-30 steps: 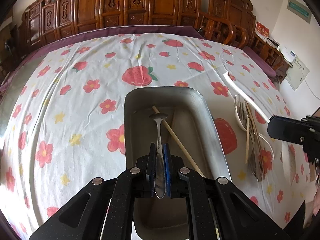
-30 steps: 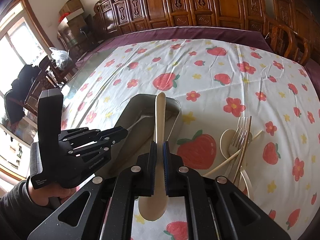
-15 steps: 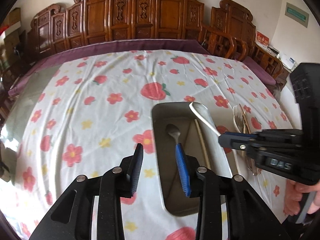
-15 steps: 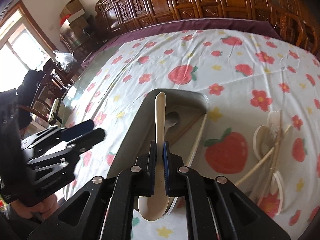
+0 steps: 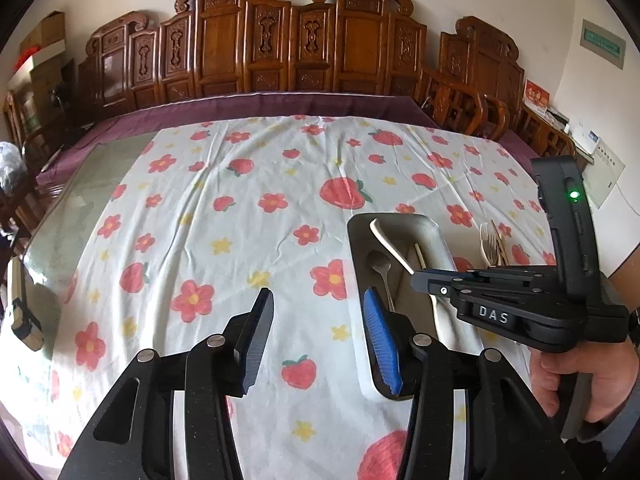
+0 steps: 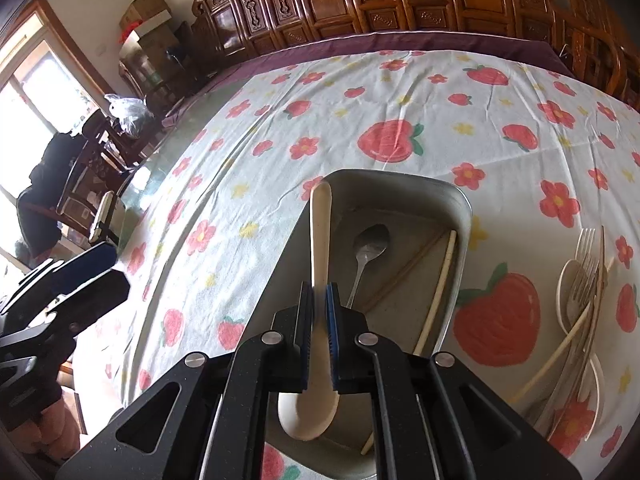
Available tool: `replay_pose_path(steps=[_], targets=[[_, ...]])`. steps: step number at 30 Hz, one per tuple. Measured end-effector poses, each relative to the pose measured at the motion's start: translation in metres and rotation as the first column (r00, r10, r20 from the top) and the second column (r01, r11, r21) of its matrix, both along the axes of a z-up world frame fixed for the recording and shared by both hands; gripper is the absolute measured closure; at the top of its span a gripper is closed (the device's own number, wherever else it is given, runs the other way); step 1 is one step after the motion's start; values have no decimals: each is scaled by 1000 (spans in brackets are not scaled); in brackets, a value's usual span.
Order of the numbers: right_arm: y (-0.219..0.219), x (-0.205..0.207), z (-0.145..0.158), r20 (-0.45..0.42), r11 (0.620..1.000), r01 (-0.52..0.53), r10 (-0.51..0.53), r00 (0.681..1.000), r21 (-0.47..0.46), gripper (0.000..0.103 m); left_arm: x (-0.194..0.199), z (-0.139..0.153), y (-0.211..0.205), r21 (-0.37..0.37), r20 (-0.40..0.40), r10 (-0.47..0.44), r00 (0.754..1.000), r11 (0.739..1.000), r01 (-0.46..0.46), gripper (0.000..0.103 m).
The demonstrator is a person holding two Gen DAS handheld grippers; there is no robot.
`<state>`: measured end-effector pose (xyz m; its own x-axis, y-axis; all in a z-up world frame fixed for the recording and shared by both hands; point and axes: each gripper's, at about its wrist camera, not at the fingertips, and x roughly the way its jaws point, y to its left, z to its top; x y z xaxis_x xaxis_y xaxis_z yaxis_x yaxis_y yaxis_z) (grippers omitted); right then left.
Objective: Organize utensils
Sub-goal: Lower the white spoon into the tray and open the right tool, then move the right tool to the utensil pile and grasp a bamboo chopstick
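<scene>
the right gripper (image 6: pixel 319 312) is clamped on the handle of a cream-coloured plastic soup spoon (image 6: pixel 318 280), which is gripped about midway along, its bowl hanging toward the camera below the pads and its handle tip pointing away over the far left corner of a rectangular grey metal tray (image 6: pixel 462 204). the spoon is held above the tray's left side. on the tray floor, just right of the held spoon, a small stainless-steel teaspoon (image 6: pixel 366 254) is seen lying with its bowl away from the camera, and beside it a pair of pale wooden chopsticks (image 6: pixel 438 280) rests along the right wall. on the white strawberry-and-flower tablecloth (image 6: pixel 280 128), well right of the tray, a loose pile of metal forks, cream spoons and chopsticks (image 6: pixel 582 300) is left.

the left gripper (image 5: pixel 316 336) is seen with its jaws parted, having just been opening, and nothing is held between them; it hangs over bare tablecloth just left of the tray, its blue-padded finger overlapping the tray's near left edge in the left wrist view.
</scene>
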<state>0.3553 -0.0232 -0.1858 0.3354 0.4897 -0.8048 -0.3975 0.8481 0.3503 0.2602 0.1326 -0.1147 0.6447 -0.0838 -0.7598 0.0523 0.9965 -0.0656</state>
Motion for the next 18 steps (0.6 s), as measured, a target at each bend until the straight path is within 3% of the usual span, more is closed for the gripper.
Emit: replay_pose_path(steps=[2, 4, 5, 14, 15, 16, 17, 18], targets=[[0, 0, 0, 1, 1000, 2, -2, 1000, -9, 90, -2, 1, 1, -1, 3, 2, 1000, 1000, -2, 58], [-2, -2, 1, 6, 1000, -5, 5, 1000, -9, 76, -4, 3, 1, -3, 6, 2, 1000, 1000, -2, 58], [-4, -4, 3, 13, 1000, -8, 8, 1000, -8, 75, -5, 3, 0, -3, 8, 2, 1000, 1000, -2, 58], [-47, -35, 33, 88, 1000, -15, 17, 996, -27, 75, -12, 12, -17, -8, 23, -22, 999, 1000, 23, 53], [-54, -41, 36, 98, 999, -12, 15, 995, -33, 75, -13, 14, -20, -7, 25, -28, 999, 1000, 28, 49], [-64, -47, 40, 110, 999, -8, 12, 994, -41, 75, -14, 16, -24, -5, 32, -32, 999, 999, 32, 36], [-75, -54, 43, 118, 999, -1, 7, 993, -48, 75, -16, 17, -27, -4, 40, -35, 999, 999, 35, 30], [-83, -59, 46, 124, 999, 6, 1, 992, -53, 75, -18, 18, -32, -4, 47, -43, 998, 999, 43, 29]])
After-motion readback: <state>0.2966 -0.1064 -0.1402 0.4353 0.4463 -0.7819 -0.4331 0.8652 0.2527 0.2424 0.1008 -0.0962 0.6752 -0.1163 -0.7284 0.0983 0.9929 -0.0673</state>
